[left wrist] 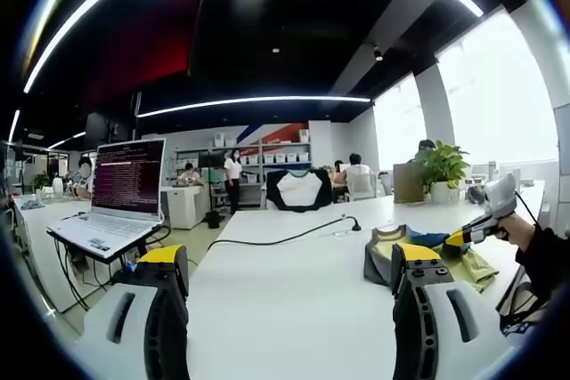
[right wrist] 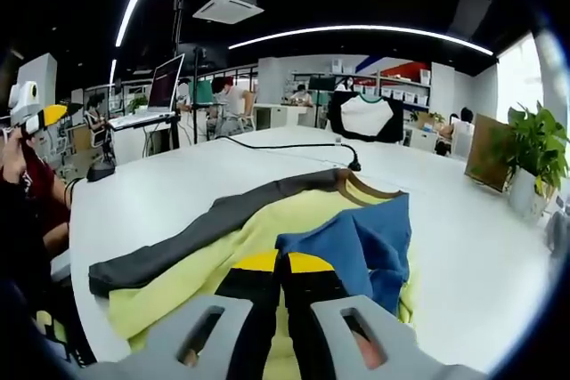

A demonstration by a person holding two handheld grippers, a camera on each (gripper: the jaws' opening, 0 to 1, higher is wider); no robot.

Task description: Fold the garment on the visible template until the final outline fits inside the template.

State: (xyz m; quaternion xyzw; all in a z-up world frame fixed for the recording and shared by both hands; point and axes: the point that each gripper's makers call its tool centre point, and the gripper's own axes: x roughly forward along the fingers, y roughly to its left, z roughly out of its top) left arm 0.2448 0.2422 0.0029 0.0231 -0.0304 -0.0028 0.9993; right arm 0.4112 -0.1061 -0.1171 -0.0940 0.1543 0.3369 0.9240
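A garment (right wrist: pixel 223 246) in yellow, with a grey sleeve and a blue part (right wrist: pixel 356 238), lies on the white table (right wrist: pixel 178 175) just ahead of my right gripper (right wrist: pixel 283 262). Its yellow-tipped jaws are pressed together at the edge of the blue part, shut on the cloth. In the left gripper view the same garment (left wrist: pixel 385 251) sits bunched at the right, with the right gripper (left wrist: pixel 459 239) held by a hand and touching it. My left gripper (left wrist: pixel 289 255) hovers above the table with its jaws wide apart and nothing between them. The left gripper (right wrist: pixel 49 116) also appears far left, raised in a hand.
A laptop (left wrist: pixel 125 193) stands on a side desk at left. A black cable (left wrist: pixel 285 236) runs across the table (left wrist: pixel 294 309). A potted plant (right wrist: pixel 534 149) stands at the table's right side. A black-and-white shirt (left wrist: pixel 298 189) hangs at the far end; people sit behind.
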